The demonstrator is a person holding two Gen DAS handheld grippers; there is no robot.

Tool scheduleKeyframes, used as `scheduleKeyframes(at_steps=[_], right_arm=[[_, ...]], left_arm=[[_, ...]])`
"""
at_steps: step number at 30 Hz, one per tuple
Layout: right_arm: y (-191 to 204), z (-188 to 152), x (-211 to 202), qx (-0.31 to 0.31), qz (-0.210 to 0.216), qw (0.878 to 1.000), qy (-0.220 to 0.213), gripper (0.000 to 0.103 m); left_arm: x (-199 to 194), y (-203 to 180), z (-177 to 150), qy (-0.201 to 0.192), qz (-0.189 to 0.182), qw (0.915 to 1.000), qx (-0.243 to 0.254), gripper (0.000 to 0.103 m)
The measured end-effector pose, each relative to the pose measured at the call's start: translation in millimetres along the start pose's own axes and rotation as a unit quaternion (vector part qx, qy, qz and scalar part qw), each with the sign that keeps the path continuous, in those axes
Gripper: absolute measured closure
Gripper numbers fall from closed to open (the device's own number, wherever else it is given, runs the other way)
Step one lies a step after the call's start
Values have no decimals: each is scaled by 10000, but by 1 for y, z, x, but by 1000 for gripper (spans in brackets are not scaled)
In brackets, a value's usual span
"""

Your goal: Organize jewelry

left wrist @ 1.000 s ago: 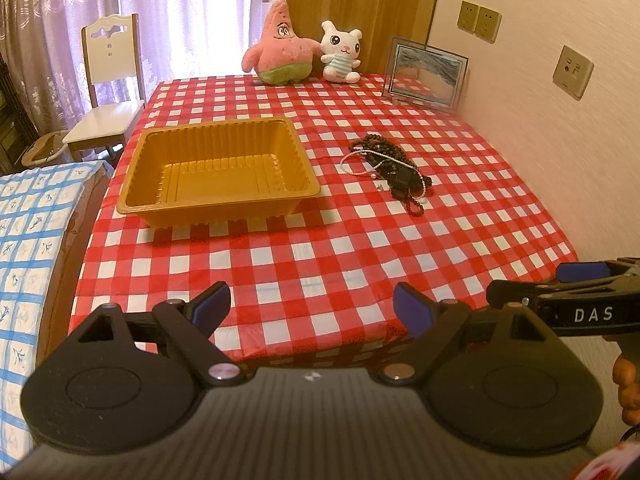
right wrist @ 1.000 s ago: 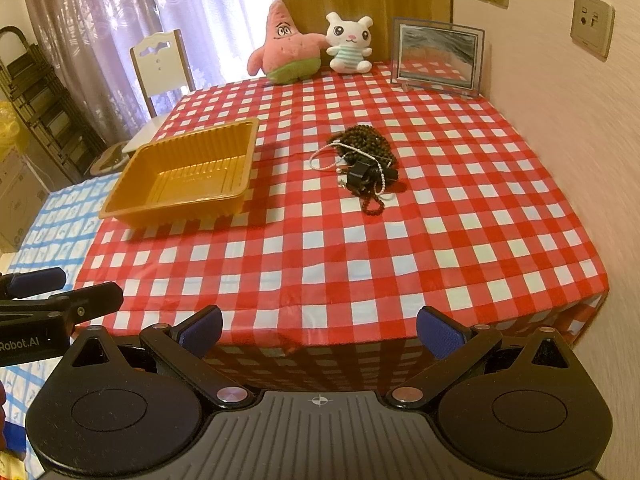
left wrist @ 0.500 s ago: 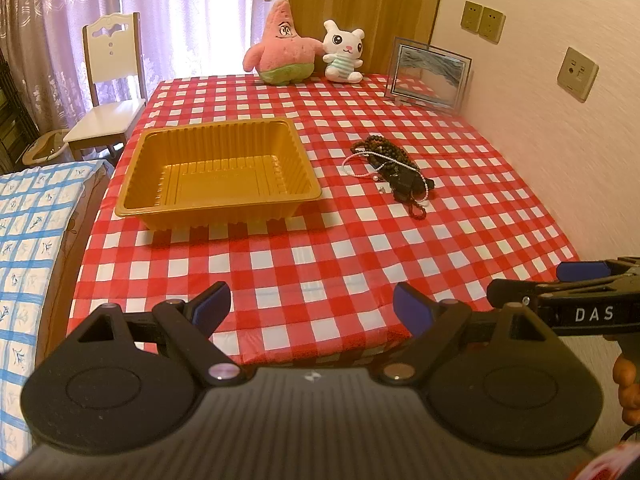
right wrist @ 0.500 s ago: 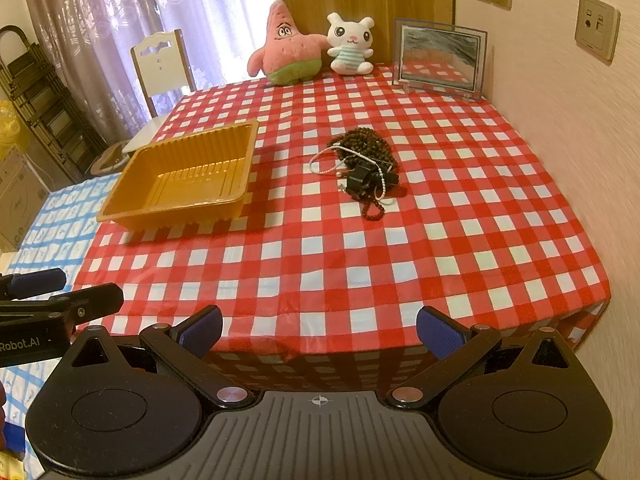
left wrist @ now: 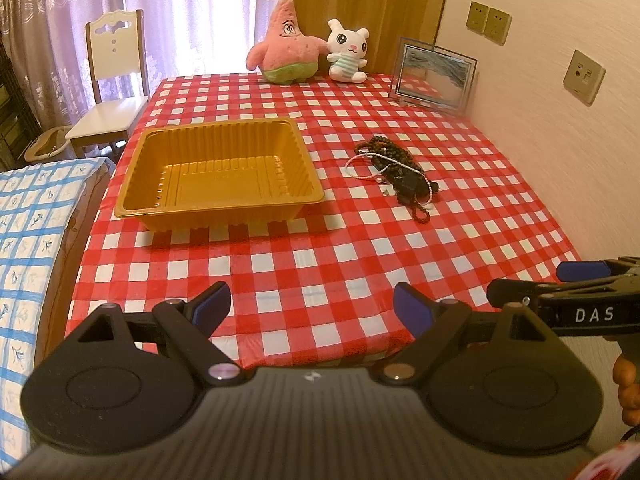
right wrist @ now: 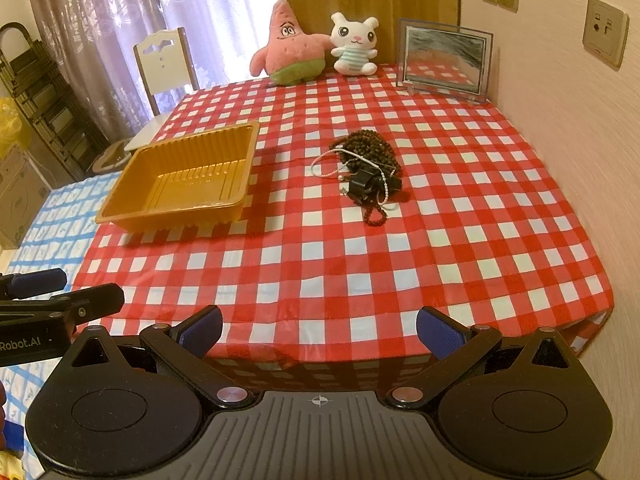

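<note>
jewelry pile (left wrist: 394, 172) beside tray (left wrist: 218, 206), tray empty

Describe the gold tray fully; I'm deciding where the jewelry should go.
The gold tray is a shallow rectangular container of what looks like thin glossy plastic, with ribbed walls, a grooved floor and a flat outturned rim. It sits upright and empty on the checked tablecloth, left of the jewelry pile and apart from it. Nothing else touches it.

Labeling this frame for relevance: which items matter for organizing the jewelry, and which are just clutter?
Job:
jewelry pile on the tablecloth
gold tray, nothing in it
left gripper, jaws open
right gripper, jaws open

Lying about:
pink starfish plush
white bunny plush
picture frame
chair
</note>
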State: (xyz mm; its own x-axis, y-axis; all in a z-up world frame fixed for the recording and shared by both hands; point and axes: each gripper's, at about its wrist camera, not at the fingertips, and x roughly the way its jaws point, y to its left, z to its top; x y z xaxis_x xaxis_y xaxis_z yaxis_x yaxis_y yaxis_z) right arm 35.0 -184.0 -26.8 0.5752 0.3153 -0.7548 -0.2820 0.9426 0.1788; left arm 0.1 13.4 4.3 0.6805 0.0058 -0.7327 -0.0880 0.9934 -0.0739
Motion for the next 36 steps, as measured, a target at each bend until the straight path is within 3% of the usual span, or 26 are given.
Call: scheduleKeyframes(at_steps=[23,32,36], right_arm=[[-19,10,22,-99,147,9998,103,0],[-45,27,44,-193,202,9996,-15,0],[-59,36,59,-291,192,9993,-150,0]], left_arm=[[19,-7,7,99,124,9996,-224,16],[39,-3,15,67,271,9975,-642,16],[51,8,15,-32,528,9939,-962,16]])
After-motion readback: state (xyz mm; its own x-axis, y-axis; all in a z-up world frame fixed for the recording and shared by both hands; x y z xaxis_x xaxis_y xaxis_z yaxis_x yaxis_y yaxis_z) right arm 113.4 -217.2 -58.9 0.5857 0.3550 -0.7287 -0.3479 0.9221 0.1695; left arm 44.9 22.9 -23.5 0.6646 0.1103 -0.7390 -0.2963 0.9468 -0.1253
